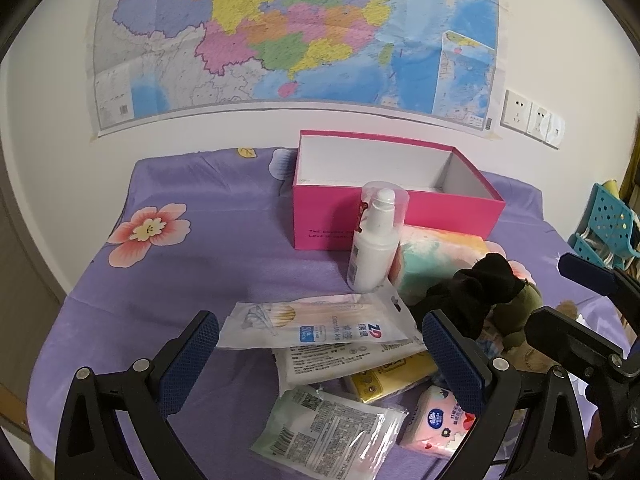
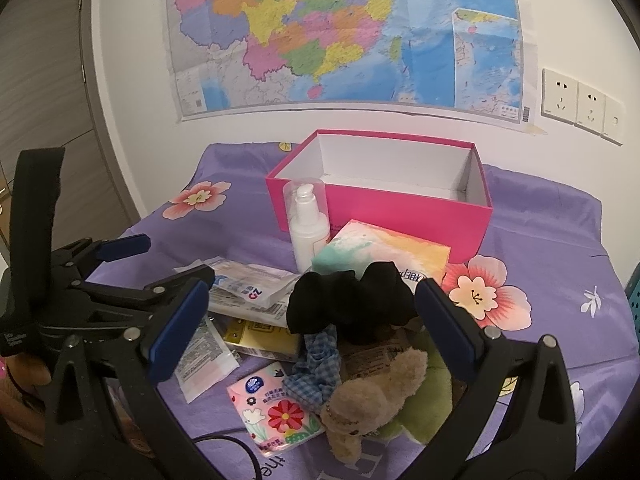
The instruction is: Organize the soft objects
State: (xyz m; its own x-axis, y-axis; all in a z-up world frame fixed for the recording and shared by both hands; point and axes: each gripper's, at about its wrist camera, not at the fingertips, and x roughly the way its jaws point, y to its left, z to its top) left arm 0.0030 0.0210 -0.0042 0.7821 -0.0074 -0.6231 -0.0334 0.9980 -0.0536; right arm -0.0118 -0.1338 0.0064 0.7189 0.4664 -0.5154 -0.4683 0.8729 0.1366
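Grippers are both hovering spread and empty over the pile: left gripper [image 1: 320,350] is hanging above the swab packet [image 1: 316,322], right gripper [image 2: 316,320] is bracketing the black scrunchie [image 2: 352,300].

Nearest the right gripper, the tan plush [image 2: 372,396] is lying on a green plush [image 2: 428,408], touching the checked scrunchie [image 2: 316,368]. A pink tissue pack [image 2: 276,412] is lying just beside them. A yellow pack [image 2: 264,338] is sitting partly under the other packets.

Further back, the black scrunchie is resting against the tissue block [image 2: 384,248]. The bottle [image 2: 308,228] is standing upright between the pile and the box [image 2: 380,208], which is sitting open and looks empty at the wall side of the purple cloth [image 1: 168,264].

Judgement: sorting is barely begun; soft items are all still outside the box.

Risks:
- Scrunchie is overlapping the checked one and the plush; a deep pinch could be dragging up two items.
- Bottle is standing in the path to the box; a low carry could be tipping it.
- Grippers are working close together and could be colliding.
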